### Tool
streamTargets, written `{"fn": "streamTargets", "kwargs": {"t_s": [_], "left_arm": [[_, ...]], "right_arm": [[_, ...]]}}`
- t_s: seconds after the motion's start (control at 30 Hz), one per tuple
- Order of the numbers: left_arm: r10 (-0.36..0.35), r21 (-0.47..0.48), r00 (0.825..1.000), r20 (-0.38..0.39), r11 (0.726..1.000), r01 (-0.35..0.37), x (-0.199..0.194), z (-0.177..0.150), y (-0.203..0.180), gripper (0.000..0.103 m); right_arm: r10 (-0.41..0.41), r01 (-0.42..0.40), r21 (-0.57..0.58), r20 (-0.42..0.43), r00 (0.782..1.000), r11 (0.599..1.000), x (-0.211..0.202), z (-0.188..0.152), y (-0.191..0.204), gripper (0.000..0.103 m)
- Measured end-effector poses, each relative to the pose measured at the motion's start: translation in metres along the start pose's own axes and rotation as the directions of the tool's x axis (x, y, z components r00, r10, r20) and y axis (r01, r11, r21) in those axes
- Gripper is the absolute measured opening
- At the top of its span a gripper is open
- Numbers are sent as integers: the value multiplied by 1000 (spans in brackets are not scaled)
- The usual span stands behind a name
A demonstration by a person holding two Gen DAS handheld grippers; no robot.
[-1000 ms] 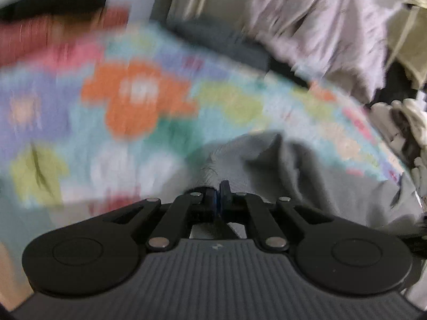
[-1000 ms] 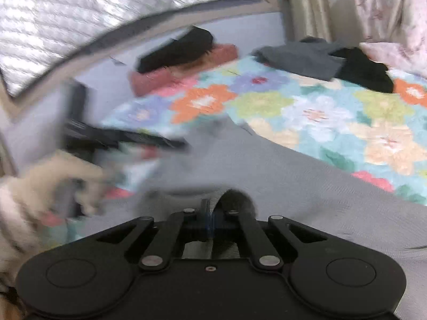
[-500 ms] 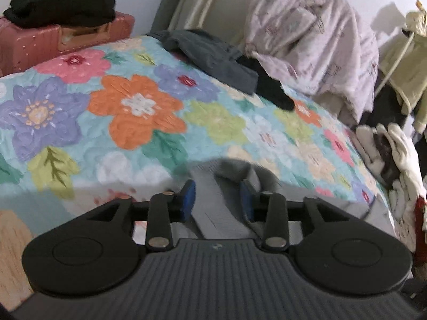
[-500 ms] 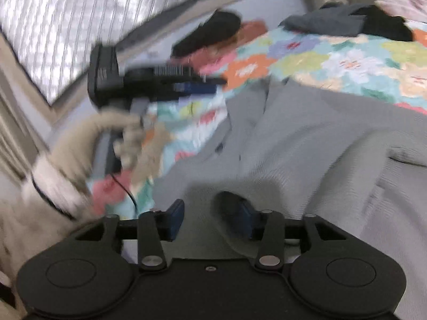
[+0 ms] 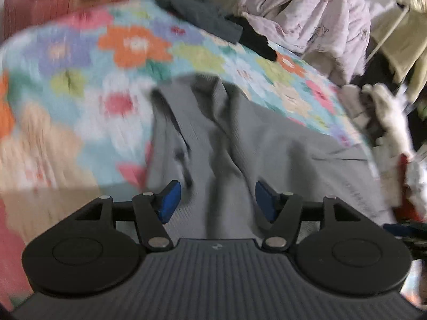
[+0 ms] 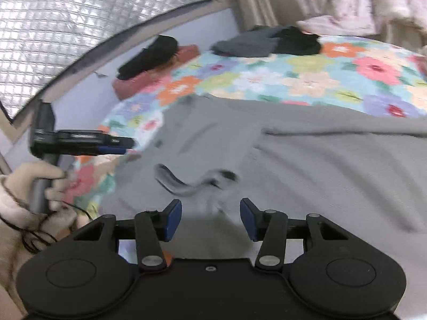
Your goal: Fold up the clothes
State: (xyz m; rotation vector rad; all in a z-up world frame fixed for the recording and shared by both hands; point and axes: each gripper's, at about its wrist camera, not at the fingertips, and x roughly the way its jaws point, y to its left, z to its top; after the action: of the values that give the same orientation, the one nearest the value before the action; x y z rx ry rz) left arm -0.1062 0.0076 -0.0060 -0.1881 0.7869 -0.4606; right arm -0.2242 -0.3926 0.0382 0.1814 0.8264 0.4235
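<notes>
The left claw (image 5: 216, 200) hangs released, blue pads apart, above the rumpled grey garment (image 5: 240, 138), which lies spread on the bed's floral quilt (image 5: 133, 45); the right claw (image 6: 210, 217) is likewise released over the same cloth, gripping nothing

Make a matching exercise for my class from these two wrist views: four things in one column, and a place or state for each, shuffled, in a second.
1. grey garment
2. black clothing
3. left gripper
4. pink blanket

A. open, gripping nothing
B. heaped at the bed's far end
C. spread on the floral bedspread
D. on the red suitcase

Pairs: 1-C, 2-D, 3-A, 4-B
</notes>
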Motion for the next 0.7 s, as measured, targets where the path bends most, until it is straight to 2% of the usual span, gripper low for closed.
{"fn": "streamTargets", "kwargs": {"t_s": [0.1,0.13,0.17,0.2,0.23,0.37,0.53,0.6,0.63,0.7], "left_arm": [[-67,-15,998,-9,998,67,-12,-10,-7,59],[-90,-21,996,-12,996,89,-16,-14,-9,58],[-111,-9,994,-9,994,111,-16,-17,-15,58],[-122,9,992,-5,992,122,-14,-21,-24,58],[-122,37,993,-4,992,122,-10,-25,-34,58],[-62,133,997,-44,989,68,15,-33,-59,59],[-23,143,995,-98,989,37,38,-39,-64,57],[2,171,997,-82,985,12,40,-42,-66,46],[12,173,997,-81,985,3,43,-42,-66,37],[5,155,997,-76,988,7,48,-42,-64,34]], "right_arm": [[-46,47,-15,20,999,999,-16,-12,-14,54],[-54,55,-28,37,998,998,-19,-16,-18,49],[-55,59,-54,66,996,997,-16,-18,-18,27],[-56,61,-60,85,995,996,-10,-19,-18,16],[-54,60,-66,101,993,996,-3,-20,-18,12],[-28,38,-96,99,995,995,43,-11,-11,13],[-35,40,-68,73,997,997,91,3,-13,19],[-38,41,-47,72,997,998,101,7,-15,27],[-42,44,-34,67,997,998,106,8,-16,31],[-45,45,2,68,997,999,116,9,-19,37]]}}
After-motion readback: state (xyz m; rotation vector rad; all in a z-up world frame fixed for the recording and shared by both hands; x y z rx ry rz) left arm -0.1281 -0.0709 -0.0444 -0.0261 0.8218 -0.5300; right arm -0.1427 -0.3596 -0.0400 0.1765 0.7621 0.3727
